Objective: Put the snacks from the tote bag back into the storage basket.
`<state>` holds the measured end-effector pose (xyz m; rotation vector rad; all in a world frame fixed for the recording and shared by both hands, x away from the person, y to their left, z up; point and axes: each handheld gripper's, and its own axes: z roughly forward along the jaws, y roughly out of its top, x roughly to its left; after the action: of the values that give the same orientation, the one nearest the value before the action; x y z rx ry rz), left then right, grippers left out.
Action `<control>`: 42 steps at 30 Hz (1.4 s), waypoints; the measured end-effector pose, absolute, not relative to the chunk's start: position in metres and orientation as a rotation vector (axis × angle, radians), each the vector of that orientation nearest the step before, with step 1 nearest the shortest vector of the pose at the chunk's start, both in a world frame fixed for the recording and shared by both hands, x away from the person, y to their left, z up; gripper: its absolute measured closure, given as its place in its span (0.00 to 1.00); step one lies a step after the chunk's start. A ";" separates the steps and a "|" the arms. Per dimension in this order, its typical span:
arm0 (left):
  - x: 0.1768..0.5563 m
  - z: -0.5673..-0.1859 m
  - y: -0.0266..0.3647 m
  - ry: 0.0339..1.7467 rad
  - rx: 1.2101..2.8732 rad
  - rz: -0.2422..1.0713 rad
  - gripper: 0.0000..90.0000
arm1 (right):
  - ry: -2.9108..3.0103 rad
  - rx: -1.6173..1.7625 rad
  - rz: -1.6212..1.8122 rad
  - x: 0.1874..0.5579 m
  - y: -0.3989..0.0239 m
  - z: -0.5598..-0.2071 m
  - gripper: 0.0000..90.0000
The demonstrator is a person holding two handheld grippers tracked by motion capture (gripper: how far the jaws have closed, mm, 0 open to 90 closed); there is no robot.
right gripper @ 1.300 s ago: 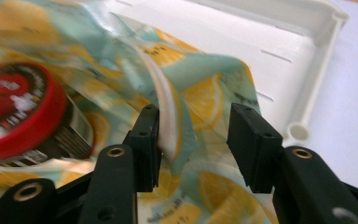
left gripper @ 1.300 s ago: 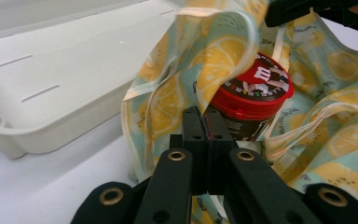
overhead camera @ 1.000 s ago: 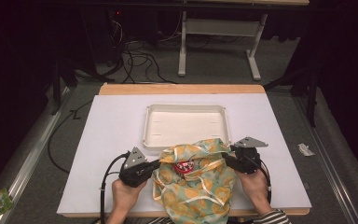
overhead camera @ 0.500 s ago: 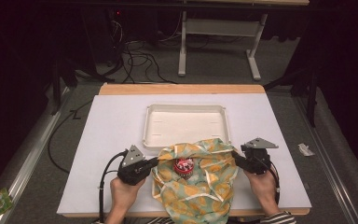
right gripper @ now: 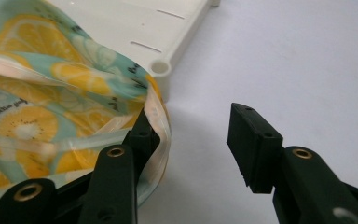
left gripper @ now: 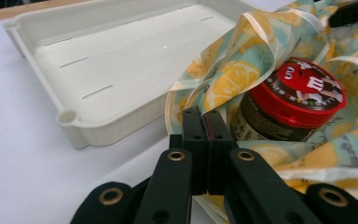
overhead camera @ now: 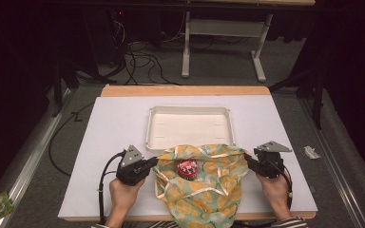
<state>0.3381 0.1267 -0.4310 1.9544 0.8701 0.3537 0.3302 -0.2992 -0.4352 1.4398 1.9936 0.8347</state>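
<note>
Left gripper (overhead camera: 151, 164) is clamped on the left rim of the lemon-print fabric bag (overhead camera: 209, 190), on the white-covered desk (overhead camera: 104, 142). The red-lidded candy jar (overhead camera: 187, 167) sits inside the bag. Right gripper (overhead camera: 249, 160), half open and just closing, straddles the right rim ungripped. Judgement: closing or lifting remains.

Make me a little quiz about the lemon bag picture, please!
1. What lies inside the lemon-print bag?
2. True or false: the right gripper has its jaws squeezed tight together.
3. Which is clamped on the bag's edge: A, the left gripper, or B, the white tray?

Key
1. A dark jar with a red lid.
2. False. The jaws stand apart; they have just been closing a little, and the bag's rim drapes over one jaw only.
3. A. Its jaws are shut at the bag's hem, beside the jar.
</note>
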 end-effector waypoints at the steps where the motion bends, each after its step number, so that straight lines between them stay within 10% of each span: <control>1: 0.339 -0.431 0.128 0.877 1.951 0.355 1.00 | 1.987 1.450 0.827 0.330 -0.301 -0.435 0.65; 7: 0.340 -0.433 0.126 0.887 1.961 0.342 0.98 | 2.003 1.454 0.844 0.328 -0.309 -0.437 0.71; 19: 0.330 -0.448 0.123 0.984 1.989 0.280 0.60 | 2.080 1.414 0.907 0.328 -0.305 -0.439 0.89; 31: 0.332 -0.459 0.122 0.983 2.033 0.254 0.98 | 2.096 1.409 0.906 0.327 -0.307 -0.441 0.95; 42: 0.343 -0.443 0.132 0.984 2.001 0.321 0.99 | 2.111 1.416 0.884 0.327 -0.311 -0.447 0.99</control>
<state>0.3427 0.1315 -0.4433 2.0014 0.9840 0.3211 0.3270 -0.3114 -0.4471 1.4165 2.1109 0.8837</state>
